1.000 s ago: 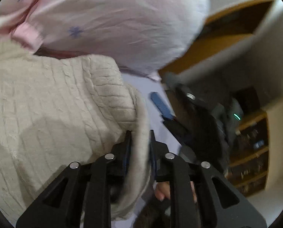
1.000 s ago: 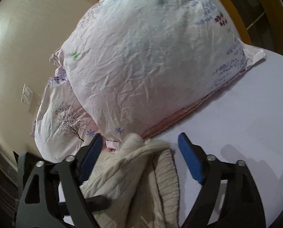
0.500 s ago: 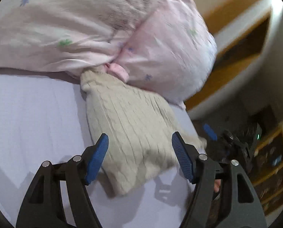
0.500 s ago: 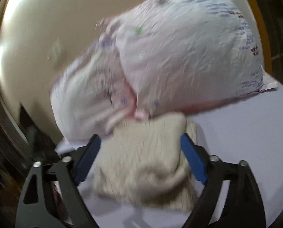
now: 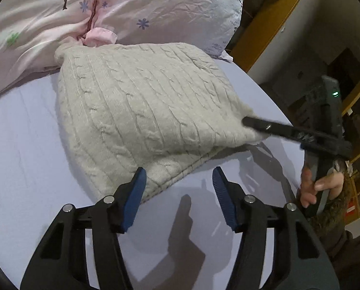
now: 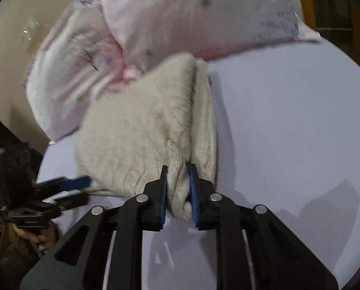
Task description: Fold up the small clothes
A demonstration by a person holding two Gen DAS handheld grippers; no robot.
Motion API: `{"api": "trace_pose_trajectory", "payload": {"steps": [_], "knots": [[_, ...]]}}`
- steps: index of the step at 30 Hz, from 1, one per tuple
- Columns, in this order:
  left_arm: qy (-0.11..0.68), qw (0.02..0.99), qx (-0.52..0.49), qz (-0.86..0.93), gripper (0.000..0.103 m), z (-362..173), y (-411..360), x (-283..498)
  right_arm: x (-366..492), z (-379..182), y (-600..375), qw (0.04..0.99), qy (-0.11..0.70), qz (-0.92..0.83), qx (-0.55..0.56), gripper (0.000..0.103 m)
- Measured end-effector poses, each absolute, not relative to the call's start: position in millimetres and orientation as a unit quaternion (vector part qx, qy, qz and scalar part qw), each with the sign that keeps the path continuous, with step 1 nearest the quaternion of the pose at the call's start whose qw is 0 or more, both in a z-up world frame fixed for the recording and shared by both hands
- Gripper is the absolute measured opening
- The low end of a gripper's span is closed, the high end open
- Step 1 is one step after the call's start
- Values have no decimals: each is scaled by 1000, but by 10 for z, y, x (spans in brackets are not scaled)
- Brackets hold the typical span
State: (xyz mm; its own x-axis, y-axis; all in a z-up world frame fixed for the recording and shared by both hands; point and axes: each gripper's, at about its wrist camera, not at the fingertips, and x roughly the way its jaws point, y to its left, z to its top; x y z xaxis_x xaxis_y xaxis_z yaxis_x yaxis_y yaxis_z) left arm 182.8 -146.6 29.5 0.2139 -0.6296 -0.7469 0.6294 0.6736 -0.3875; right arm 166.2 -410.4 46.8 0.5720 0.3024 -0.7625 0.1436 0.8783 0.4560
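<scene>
Sweater (image 5: 143, 111) edges are lying on the lilac bed sheet (image 5: 23, 145), pillows (image 5: 155, 7) crowding at 12 o'clock. Left tongs (image 5: 178, 188) are gaping at its near hem; right tongs (image 6: 178, 188) are pinching its corner.

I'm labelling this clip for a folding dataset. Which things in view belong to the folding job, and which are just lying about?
Part of the job:
- cream knit sweater, folded on the bed sheet
- right gripper, shut on the sweater's edge
- left gripper, open beside it

Just lying about:
- floral pillows
- wooden shelving
</scene>
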Motion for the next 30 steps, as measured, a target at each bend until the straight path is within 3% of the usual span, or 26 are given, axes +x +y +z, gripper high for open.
{"api": "trace_pose_trajectory", "payload": {"steps": [1, 2, 3, 6, 7, 8, 9, 13, 15, 16, 18, 20, 23, 28, 30], "knots": [[480, 779, 0, -403, 59, 296, -1473, 1841, 1657, 578, -4109, 857, 446, 55, 250, 33], [481, 779, 0, -403, 59, 293, -1475, 1827, 1674, 673, -4115, 864, 431, 62, 254, 51], [480, 779, 1, -403, 59, 297, -1481, 1814, 1711, 778, -4117, 873, 412, 67, 251, 58], [480, 780, 5, -402, 59, 306, -1487, 1771, 2004, 823, -4078, 880, 421, 42, 214, 59], [480, 780, 5, -401, 59, 305, -1491, 1772, 2125, 766, -4080, 874, 436, 37, 210, 54], [480, 780, 4, -402, 59, 309, -1476, 1764, 2264, 658, -4059, 864, 459, 36, 206, 29], [480, 779, 4, -403, 59, 316, -1453, 1755, 2343, 576, -4020, 859, 472, 39, 196, 14], [474, 782, 19, -404, 57, 305, -1487, 1733, 2486, 479, -3995, 878, 462, -30, 122, 11], [467, 786, 36, -402, 56, 303, -1516, 1701, 2532, 380, -4159, 866, 472, -38, 162, 12], [466, 787, 42, -401, 56, 317, -1519, 1681, 2520, 339, -4163, 860, 480, -27, 170, 15], [461, 780, -7, -422, 56, 435, -1371, 1684, 2416, 391, -4195, 862, 468, -9, 193, 34], [434, 792, -74, -424, 60, 595, -1108, 1757, 2308, 446, -4355, 853, 457, 9, 252, 87], [419, 820, -150, -360, 76, 676, -756, 2073, 2287, 386, -4553, 834, 457, 29, 307, 91], [517, 776, -194, -305, 76, 270, -830, 2594, 2501, 78, -4523, 793, 504, 59, 337, 87], [527, 764, -199, -315, 77, 189, -919, 2631, 2492, 59, -4505, 789, 504, 78, 343, 77]]}}
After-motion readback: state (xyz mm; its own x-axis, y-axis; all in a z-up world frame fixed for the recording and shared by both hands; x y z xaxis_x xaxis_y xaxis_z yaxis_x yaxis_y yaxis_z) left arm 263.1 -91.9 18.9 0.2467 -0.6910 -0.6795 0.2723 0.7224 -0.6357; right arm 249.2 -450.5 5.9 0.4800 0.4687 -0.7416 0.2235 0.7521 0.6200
